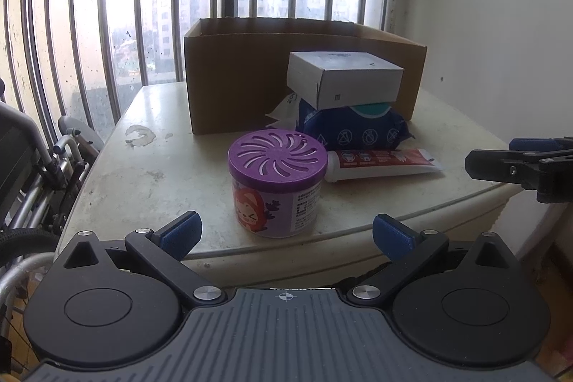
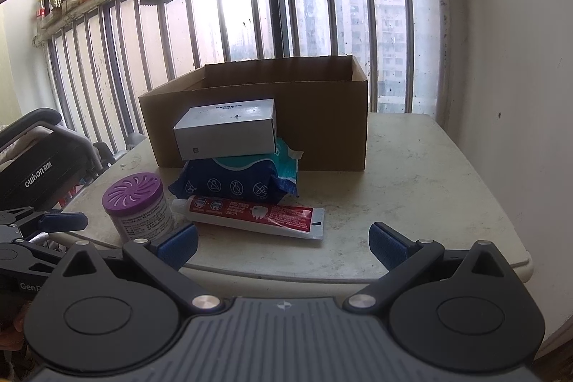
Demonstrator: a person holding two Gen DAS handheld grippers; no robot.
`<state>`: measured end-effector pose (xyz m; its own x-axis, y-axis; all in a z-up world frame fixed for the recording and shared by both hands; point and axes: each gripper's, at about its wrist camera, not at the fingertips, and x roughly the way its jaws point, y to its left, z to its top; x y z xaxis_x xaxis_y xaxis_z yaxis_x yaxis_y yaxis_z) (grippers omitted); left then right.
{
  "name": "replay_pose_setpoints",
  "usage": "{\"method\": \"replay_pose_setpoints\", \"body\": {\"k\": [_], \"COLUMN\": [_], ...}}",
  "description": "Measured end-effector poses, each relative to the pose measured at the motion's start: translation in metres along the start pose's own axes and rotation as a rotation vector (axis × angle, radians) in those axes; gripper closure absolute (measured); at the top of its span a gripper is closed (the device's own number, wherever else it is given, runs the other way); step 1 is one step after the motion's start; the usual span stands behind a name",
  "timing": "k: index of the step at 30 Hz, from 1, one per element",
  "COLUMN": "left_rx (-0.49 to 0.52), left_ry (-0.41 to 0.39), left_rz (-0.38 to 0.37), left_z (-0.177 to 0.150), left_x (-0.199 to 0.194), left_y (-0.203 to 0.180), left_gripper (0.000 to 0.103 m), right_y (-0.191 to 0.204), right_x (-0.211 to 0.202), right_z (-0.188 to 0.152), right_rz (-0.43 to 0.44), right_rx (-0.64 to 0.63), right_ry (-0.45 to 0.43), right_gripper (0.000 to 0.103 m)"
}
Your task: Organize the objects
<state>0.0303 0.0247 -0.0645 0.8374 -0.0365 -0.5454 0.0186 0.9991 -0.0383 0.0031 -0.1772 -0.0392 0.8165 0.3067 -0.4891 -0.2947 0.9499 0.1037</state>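
Facing the purple canister [image 1: 277,181] at the worktop [image 1: 150,174] edge, left hand-held gripper [image 1: 284,233] gapes empty; right hand-held gripper [image 2: 283,244] likewise, probably near the toothpaste [image 2: 250,214]. Straddle the canister squarely, then lift into the cardboard box [image 1: 250,85].

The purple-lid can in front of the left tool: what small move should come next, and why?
Probably ease the left tool forward so its open fingers come around the purple-lid can. The can stands upright, alone, near the table edge, straight ahead of that tool, and nothing is held yet. The cardboard box behind is open on top.
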Motion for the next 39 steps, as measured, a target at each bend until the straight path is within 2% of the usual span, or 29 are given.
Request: {"method": "replay_pose_setpoints", "body": {"k": [39], "left_rx": [-0.021], "left_ry": [-0.005], "left_rz": [-0.012], "left_z": [0.0], "left_x": [-0.0053], "left_y": [0.0015], "left_gripper": [0.0], "right_y": [-0.0005], "right_x": [0.0004], "right_z": [-0.0052], "right_rz": [-0.002], "right_rx": [-0.001], "right_ry": [0.015], "right_gripper": [0.0]}}
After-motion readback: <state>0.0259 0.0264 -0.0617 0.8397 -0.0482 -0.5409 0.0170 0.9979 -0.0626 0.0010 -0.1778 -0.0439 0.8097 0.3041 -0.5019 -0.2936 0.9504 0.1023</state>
